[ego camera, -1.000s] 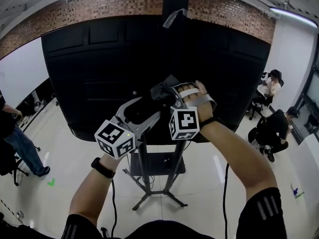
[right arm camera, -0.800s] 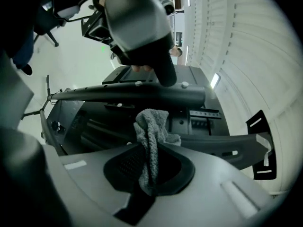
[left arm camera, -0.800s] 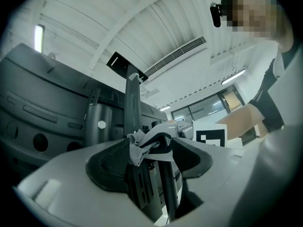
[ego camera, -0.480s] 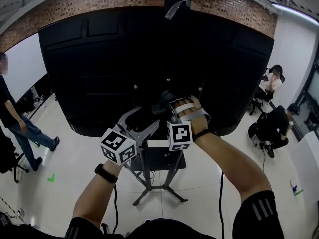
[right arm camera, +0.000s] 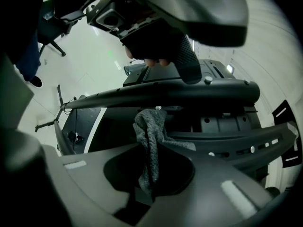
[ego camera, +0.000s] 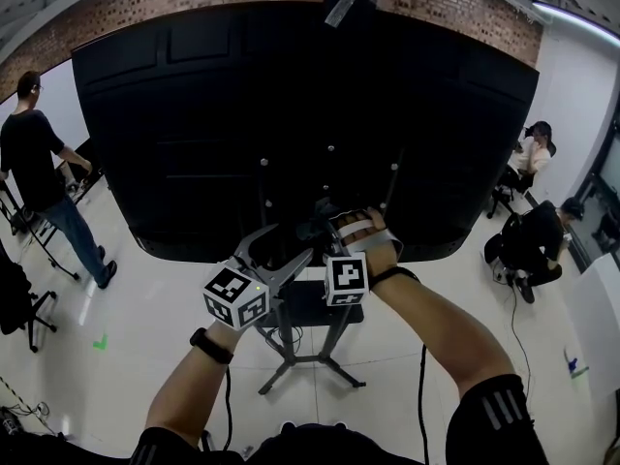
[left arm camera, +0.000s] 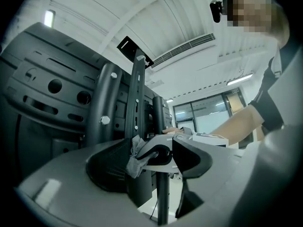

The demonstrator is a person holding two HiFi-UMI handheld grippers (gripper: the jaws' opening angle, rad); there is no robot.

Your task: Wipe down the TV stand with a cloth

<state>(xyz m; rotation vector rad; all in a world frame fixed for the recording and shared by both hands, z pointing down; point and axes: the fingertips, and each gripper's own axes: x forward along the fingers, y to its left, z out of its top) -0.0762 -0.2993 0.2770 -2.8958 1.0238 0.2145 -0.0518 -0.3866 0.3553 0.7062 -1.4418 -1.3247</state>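
The TV stand's column (ego camera: 338, 334) and splayed feet (ego camera: 291, 374) rise under a big black TV back (ego camera: 291, 114). My right gripper (ego camera: 327, 223) is shut on a dark grey cloth (ego camera: 316, 213), held against the mount near the TV's lower edge. In the right gripper view the cloth (right arm camera: 148, 141) hangs from my right gripper (right arm camera: 149, 176), just below a black crossbar (right arm camera: 165, 94). My left gripper (ego camera: 281, 246) stands open beside it on the left. In the left gripper view the cloth (left arm camera: 135, 156) shows between the spread jaws of my left gripper (left arm camera: 150, 163), with the stand's upright (left arm camera: 138, 122) behind.
A low black shelf (ego camera: 312, 308) sits on the stand above the white floor. Cables (ego camera: 422, 376) trail down on the right. One person (ego camera: 39, 168) stands at the left by an office chair (ego camera: 19, 303). Two people (ego camera: 531, 245) sit at the right.
Both grippers have come down the TV's back toward its lower edge, the cloth staying in the right one. The person at the left has walked farther away.
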